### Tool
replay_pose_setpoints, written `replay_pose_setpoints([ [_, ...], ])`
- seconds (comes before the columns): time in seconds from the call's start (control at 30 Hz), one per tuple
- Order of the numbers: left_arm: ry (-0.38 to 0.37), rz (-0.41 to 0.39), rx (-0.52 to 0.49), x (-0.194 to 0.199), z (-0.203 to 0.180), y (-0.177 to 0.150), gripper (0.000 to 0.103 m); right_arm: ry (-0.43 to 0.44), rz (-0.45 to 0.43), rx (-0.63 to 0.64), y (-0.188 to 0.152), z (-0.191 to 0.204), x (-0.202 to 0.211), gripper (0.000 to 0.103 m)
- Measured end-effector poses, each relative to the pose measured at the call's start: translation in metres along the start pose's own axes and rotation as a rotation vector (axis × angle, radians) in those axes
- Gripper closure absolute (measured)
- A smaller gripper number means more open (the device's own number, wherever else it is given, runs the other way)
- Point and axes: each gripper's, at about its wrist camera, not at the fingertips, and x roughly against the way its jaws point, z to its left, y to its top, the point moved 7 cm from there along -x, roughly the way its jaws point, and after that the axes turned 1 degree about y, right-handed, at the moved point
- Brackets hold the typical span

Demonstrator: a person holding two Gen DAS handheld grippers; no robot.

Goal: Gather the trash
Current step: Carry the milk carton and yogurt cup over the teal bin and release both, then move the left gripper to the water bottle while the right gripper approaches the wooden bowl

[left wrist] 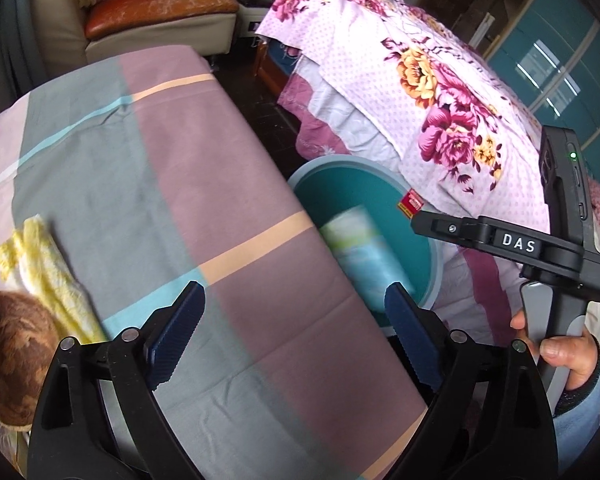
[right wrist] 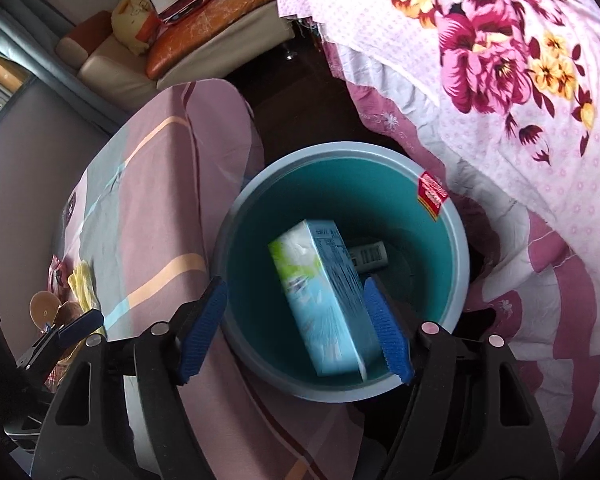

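Note:
A teal bin (right wrist: 452, 248) stands on the floor between the table and the bed; it also shows in the left wrist view (left wrist: 436, 256). A blurred green and blue carton (right wrist: 320, 300) is inside the bin's mouth, free of the jaws, next to a small white labelled item (right wrist: 370, 256). The carton shows blurred in the left wrist view (left wrist: 360, 248). My right gripper (right wrist: 296, 328) is open above the bin. My left gripper (left wrist: 296, 336) is open and empty over the table's edge.
The table (left wrist: 160, 168) carries a striped cloth, a yellow and white towel (left wrist: 44, 264) and a brown round object (left wrist: 12, 364) at the left. A bed with a floral cover (left wrist: 440, 92) stands right of the bin. A sofa (left wrist: 148, 12) is at the back.

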Motion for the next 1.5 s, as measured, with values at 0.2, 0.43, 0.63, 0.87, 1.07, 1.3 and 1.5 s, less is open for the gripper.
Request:
replay_pose_setpoints([
  [0.2, 0.003, -0.021, 0.020, 0.017, 0.010, -0.006, 0.011, -0.006, -0.005, 0.020, -0.004, 0.014, 0.008, 0.032],
  [0.43, 0.030, -0.049, 0.029, 0.044, 0.023, -0.017, 0.011, 0.007, 0.001, 0.055, -0.014, 0.037, 0.019, 0.030],
  [0.63, 0.065, -0.079, 0.046, 0.074, 0.043, -0.028, 0.011, 0.022, 0.008, 0.104, -0.026, 0.068, 0.026, 0.030],
  [0.87, 0.120, -0.130, 0.080, 0.116, 0.078, -0.038, 0.011, 0.041, 0.029, 0.172, -0.039, 0.108, 0.028, 0.030],
  [1.07, 0.179, -0.164, 0.130, 0.149, 0.123, -0.051, 0.011, 0.052, 0.055, 0.246, -0.051, 0.147, 0.026, 0.029],
  [1.3, 0.245, -0.172, 0.204, 0.172, 0.188, -0.074, 0.011, 0.076, 0.122, 0.324, -0.073, 0.194, 0.010, 0.029],
  [1.5, 0.251, -0.118, 0.202, 0.164, 0.216, -0.092, 0.030, 0.084, 0.158, 0.346, -0.086, 0.220, -0.007, 0.029],
])
